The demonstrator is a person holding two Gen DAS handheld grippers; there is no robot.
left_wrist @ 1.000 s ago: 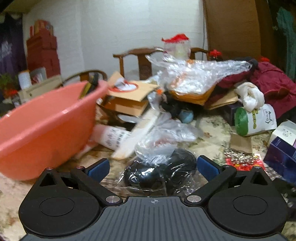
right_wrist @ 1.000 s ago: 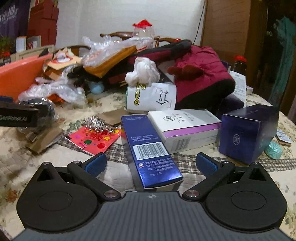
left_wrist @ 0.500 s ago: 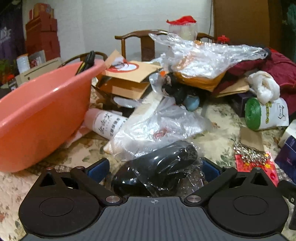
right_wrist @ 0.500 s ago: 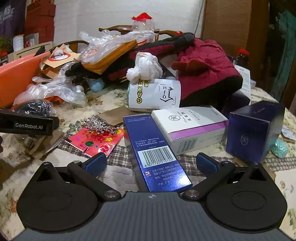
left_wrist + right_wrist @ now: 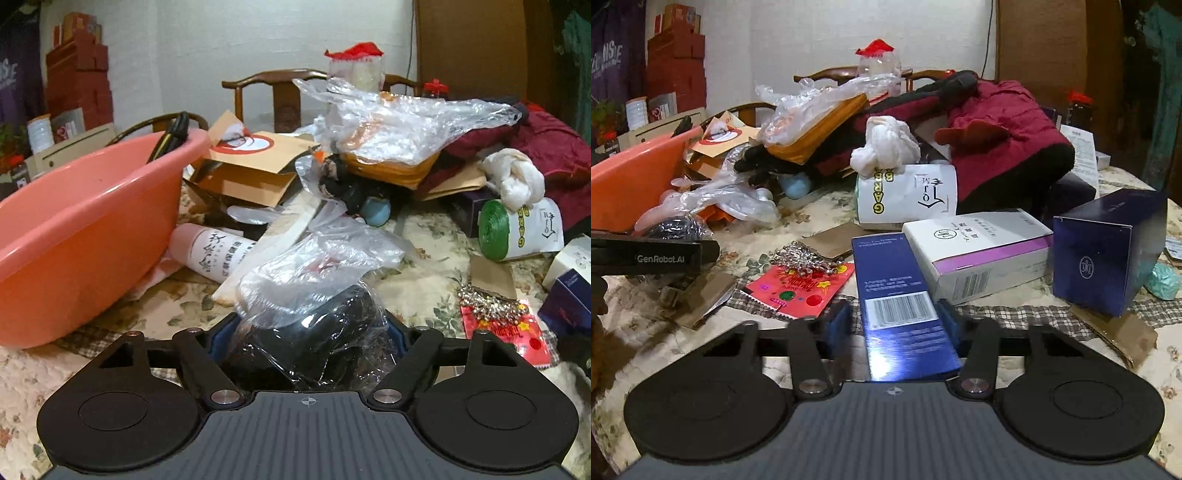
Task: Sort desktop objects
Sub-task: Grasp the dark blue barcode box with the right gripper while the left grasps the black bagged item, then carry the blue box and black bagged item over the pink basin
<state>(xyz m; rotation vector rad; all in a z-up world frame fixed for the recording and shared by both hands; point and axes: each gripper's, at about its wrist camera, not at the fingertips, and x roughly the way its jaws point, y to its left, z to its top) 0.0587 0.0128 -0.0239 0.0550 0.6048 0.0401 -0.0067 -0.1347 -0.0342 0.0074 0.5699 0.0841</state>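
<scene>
Fingers of the left gripper (image 5: 306,334) are closed against a black bundle in clear plastic (image 5: 314,332), seen at lower centre of the left view; an orange basin (image 5: 85,236) fills the left of that frame. In the right view, the right gripper (image 5: 894,325) is narrowed around a long blue box (image 5: 897,295) lying on the bench (image 5: 639,332) at lower centre, with the right pad touching it and a slim gap at the left pad. A white box (image 5: 979,247) lies just right of it.
</scene>
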